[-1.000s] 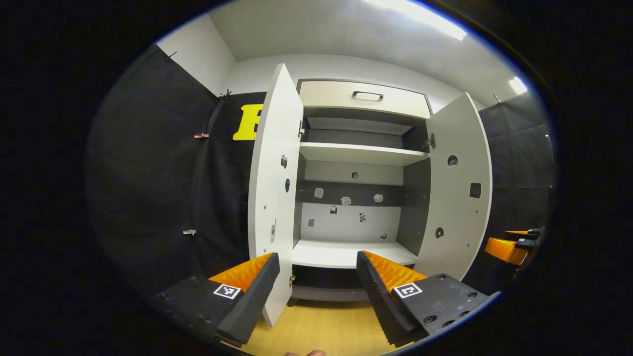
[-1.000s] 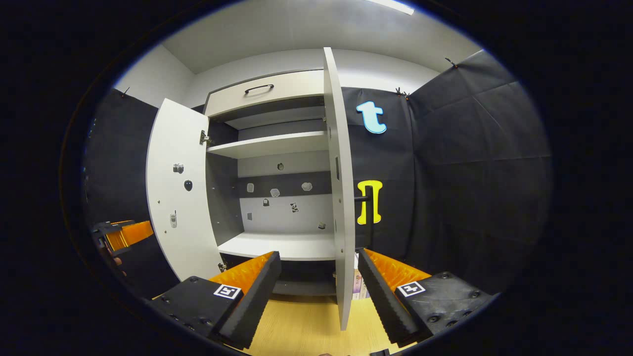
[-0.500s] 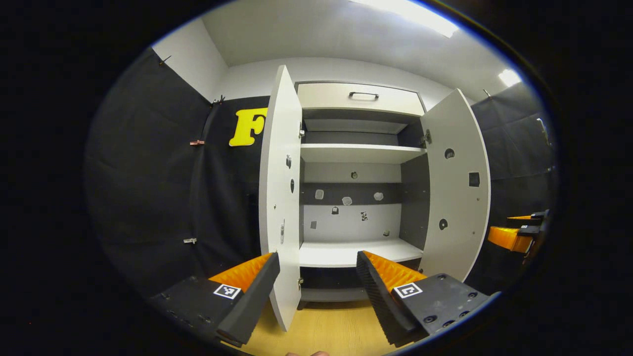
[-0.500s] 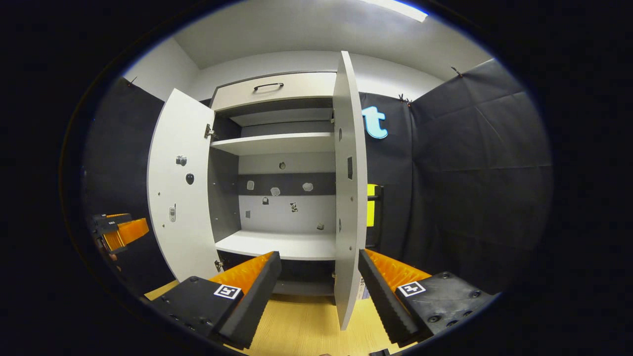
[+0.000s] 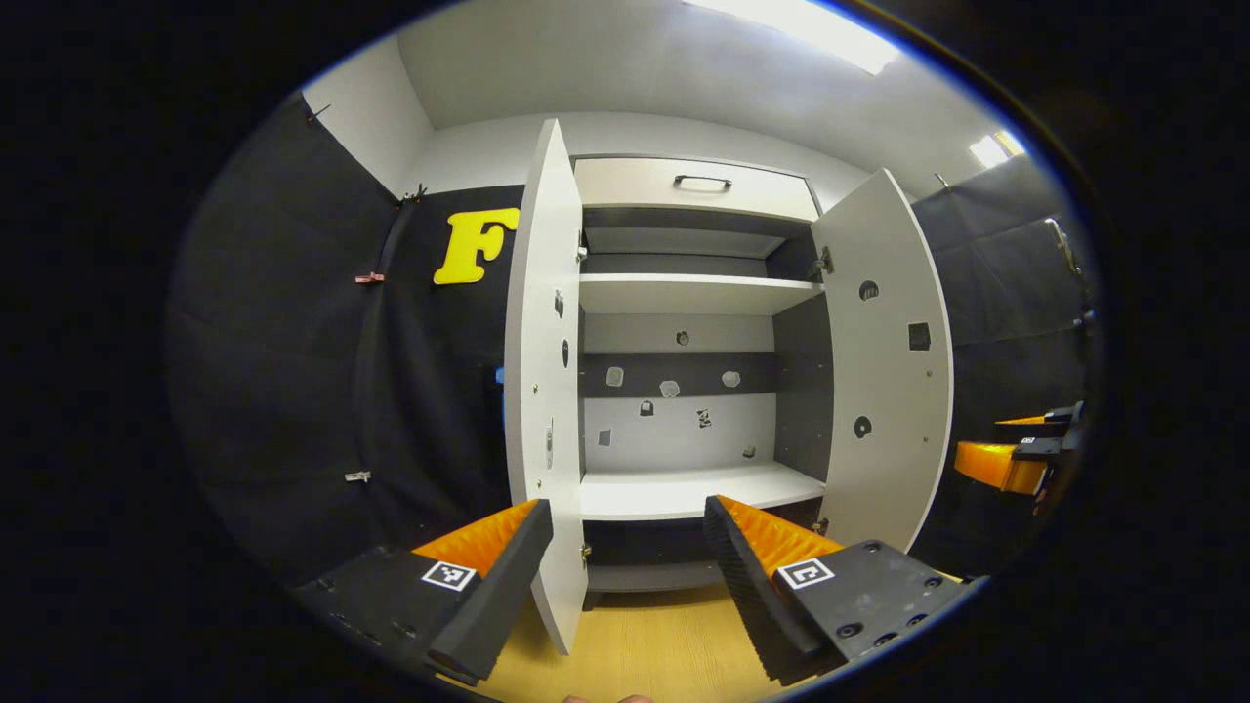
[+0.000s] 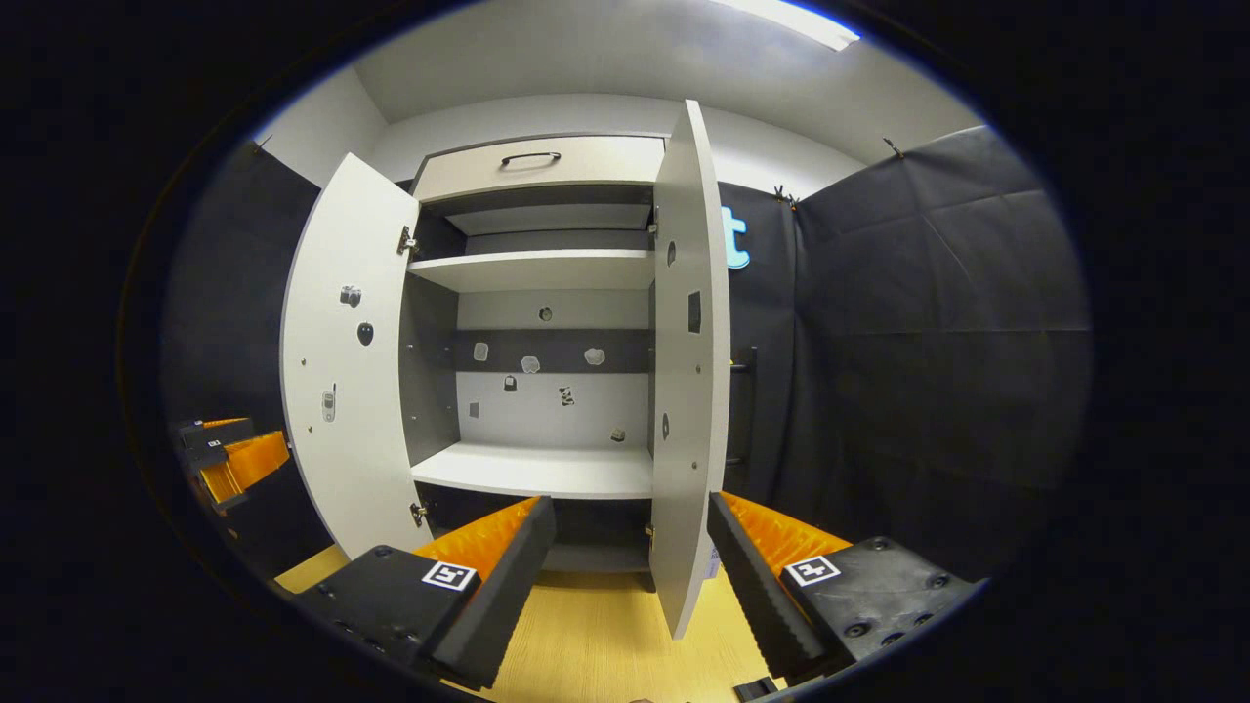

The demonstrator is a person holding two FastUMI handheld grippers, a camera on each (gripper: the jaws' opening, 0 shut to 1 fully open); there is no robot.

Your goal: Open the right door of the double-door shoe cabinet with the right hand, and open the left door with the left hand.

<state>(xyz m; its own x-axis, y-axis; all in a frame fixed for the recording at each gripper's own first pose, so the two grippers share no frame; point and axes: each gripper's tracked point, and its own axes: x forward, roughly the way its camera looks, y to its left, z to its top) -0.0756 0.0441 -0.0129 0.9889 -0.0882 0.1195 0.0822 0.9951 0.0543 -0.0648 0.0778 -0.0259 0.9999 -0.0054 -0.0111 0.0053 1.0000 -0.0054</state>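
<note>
— Looking at the left gripper view first: what is cut off or hard to make out?

— The shoe cabinet (image 5: 684, 391) stands at centre frame with both doors swung out. The small dark and pale marks on its back panel are too small to identify. The left door (image 5: 542, 391) is seen nearly edge-on, so its outer face is hidden. At the right edge, the other gripper is partly cut off by the rim of the frame.

— Where is that door relative to the left gripper (image 5: 625, 576)?

— Its lower edge sits between the two fingers at bottom centre, closer to the left-hand finger. Whether it touches that finger I cannot tell. The jaws stand wide apart, clamping nothing.

— And the right gripper view?

— The right door (image 6: 691, 371) stands just right of centre, also close to edge-on, its bottom corner dropping between the fingers of the right gripper (image 6: 630, 576). That gripper is spread open too, with no grip on the door. A dark bar handle (image 6: 750, 405) peeks out behind the door, mostly hidden.

— Any readable writing?

— None on the cabinet. The square black-and-white markers on the gripper bodies are patterns, not text. A drawer (image 6: 542, 166) with a dark pull tops the cabinet, and the floor (image 6: 596, 635) is pale wood.
</note>
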